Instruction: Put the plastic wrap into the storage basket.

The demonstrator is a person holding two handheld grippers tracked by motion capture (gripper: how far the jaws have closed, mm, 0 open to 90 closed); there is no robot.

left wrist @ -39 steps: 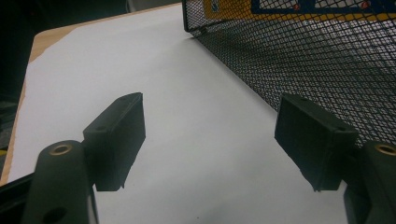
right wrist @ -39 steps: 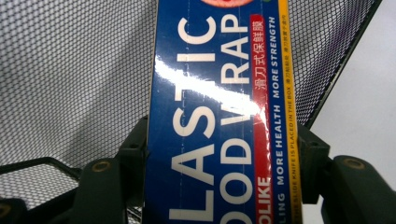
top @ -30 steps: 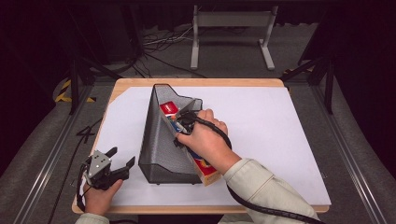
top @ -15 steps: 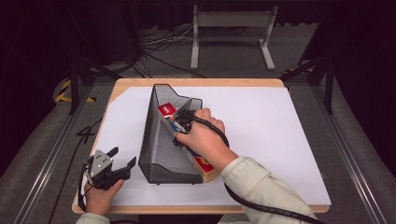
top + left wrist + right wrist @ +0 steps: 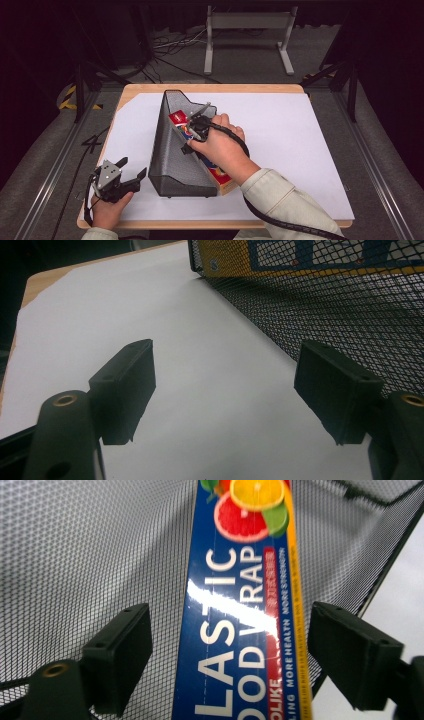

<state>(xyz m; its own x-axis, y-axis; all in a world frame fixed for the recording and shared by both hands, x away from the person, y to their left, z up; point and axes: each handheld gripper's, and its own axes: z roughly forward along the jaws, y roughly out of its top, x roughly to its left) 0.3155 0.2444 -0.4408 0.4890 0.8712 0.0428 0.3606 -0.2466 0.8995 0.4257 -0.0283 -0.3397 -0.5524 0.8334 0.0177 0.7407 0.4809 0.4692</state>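
Observation:
A black mesh file holder (image 5: 175, 160) lies on its side on the white sheet (image 5: 300, 135). Inside it lies a long blue plastic food wrap box (image 5: 178, 119) with fruit pictures. My right gripper (image 5: 196, 127) reaches into the holder from above. In the right gripper view its jaws stand open (image 5: 230, 655) on either side of the box (image 5: 240, 605), apart from it, with mesh (image 5: 90, 555) behind. My left gripper (image 5: 132, 167) hovers open near the table's front left corner, beside the holder. In the left gripper view (image 5: 240, 385) nothing but white sheet lies between its jaws, and the holder (image 5: 350, 315) is at the right.
The white sheet covers most of a wooden table (image 5: 150, 92). A black cable (image 5: 280, 220) trails from the right gripper along the sleeve. A grey metal stand (image 5: 247, 22) and loose cables (image 5: 170, 45) are on the floor beyond the table.

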